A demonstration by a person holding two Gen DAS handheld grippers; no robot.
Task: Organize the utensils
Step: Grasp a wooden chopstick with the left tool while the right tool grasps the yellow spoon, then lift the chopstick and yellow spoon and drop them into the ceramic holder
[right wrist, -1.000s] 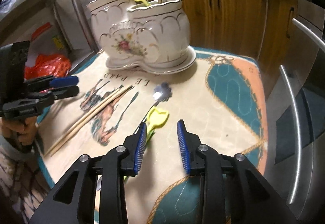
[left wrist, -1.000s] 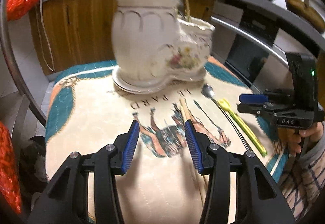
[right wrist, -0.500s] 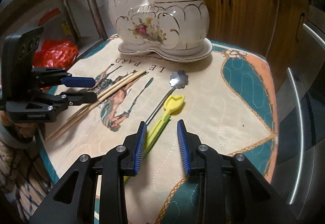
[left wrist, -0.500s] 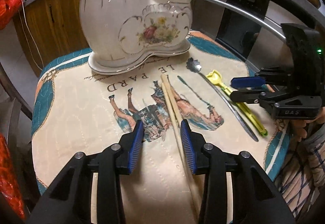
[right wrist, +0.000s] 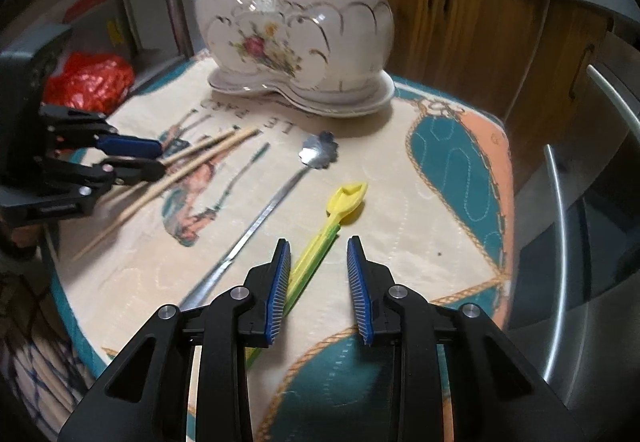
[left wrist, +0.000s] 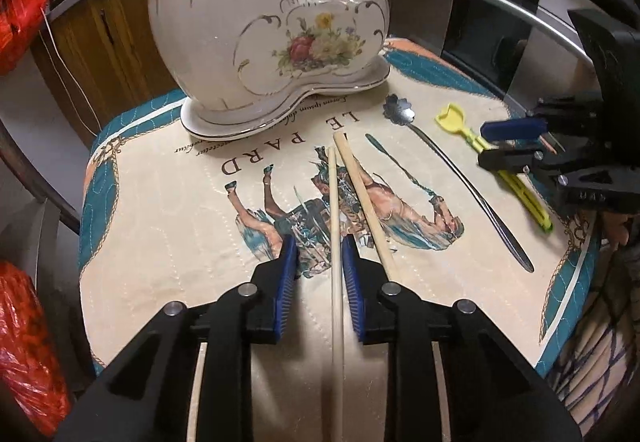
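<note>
Cloth (left wrist: 168, 209) lies bare leftward; left tongs (left wrist: 319, 258) closing round chopstick (left wrist: 335, 226), right tongs (right wrist: 319, 262) released.

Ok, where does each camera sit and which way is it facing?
Left wrist: on the left gripper, angled down at the chopsticks, jaws closing round one; right gripper at right.
Right wrist: on the right gripper, angled down at the yellow scoop; left gripper at left.
Shared: holder, spoon, cloth.

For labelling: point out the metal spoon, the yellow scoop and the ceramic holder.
metal spoon (left wrist: 397, 109), left wrist view, flower-shaped bowl.
yellow scoop (right wrist: 347, 197), right wrist view, its head.
ceramic holder (left wrist: 224, 29), left wrist view, front wall.
</note>
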